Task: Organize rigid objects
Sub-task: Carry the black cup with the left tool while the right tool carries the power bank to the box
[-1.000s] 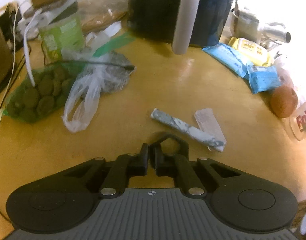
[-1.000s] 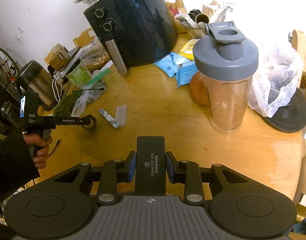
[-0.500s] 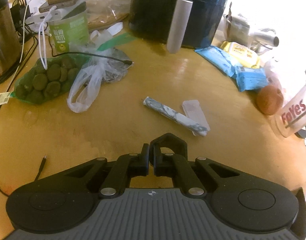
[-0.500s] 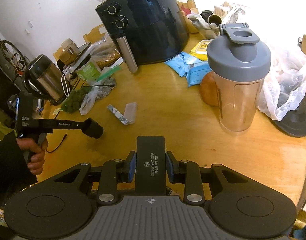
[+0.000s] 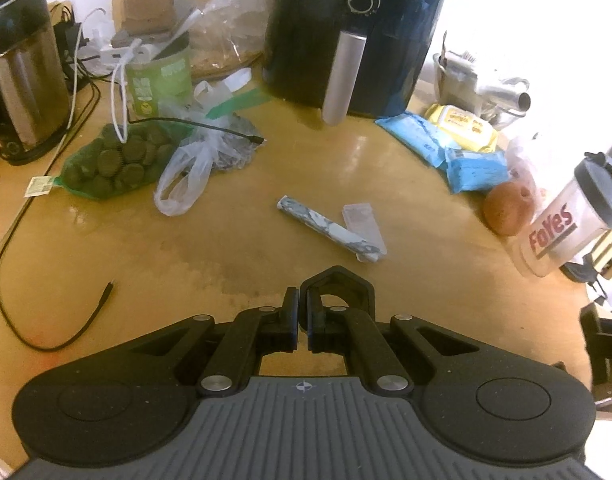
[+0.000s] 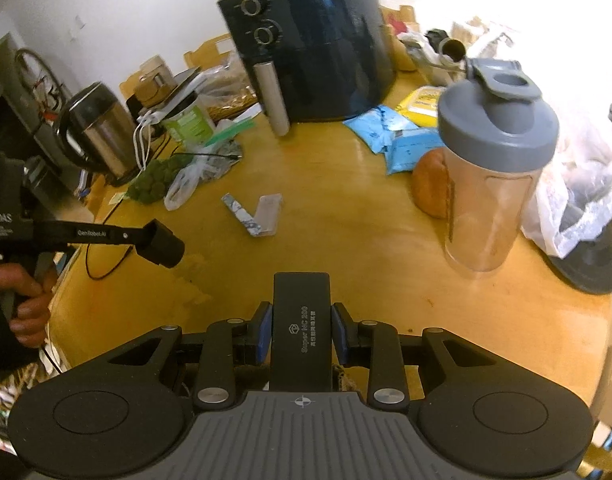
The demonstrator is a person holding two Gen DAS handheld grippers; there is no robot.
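Note:
My left gripper point(image 5: 302, 312) is shut on a black hexagonal ring-shaped part point(image 5: 338, 286), held above the wooden table point(image 5: 226, 248); it also shows in the right wrist view point(image 6: 162, 242). My right gripper point(image 6: 302, 332) is shut on a flat black box point(image 6: 302, 320) with pale lettering, held over the table's near edge. A marbled stick point(image 5: 330, 230) and a small clear case point(image 5: 362, 222) lie side by side mid-table, ahead of the left gripper; the right wrist view shows them too, the stick point(image 6: 240, 214) and the case point(image 6: 268, 214).
A black air fryer point(image 5: 358, 32) stands at the back. A grey-lidded shaker bottle point(image 6: 494, 160), an orange fruit point(image 5: 508, 208) and blue packets point(image 5: 458, 156) sit to the right. A green net bag point(image 5: 114, 164), plastic bags point(image 5: 186, 172), a kettle point(image 5: 22, 68) and cables point(image 5: 66, 332) crowd the left.
My left gripper has pulled back and up from the stick and case, still holding the hexagonal part. My right gripper has drifted slightly with the black box in it.

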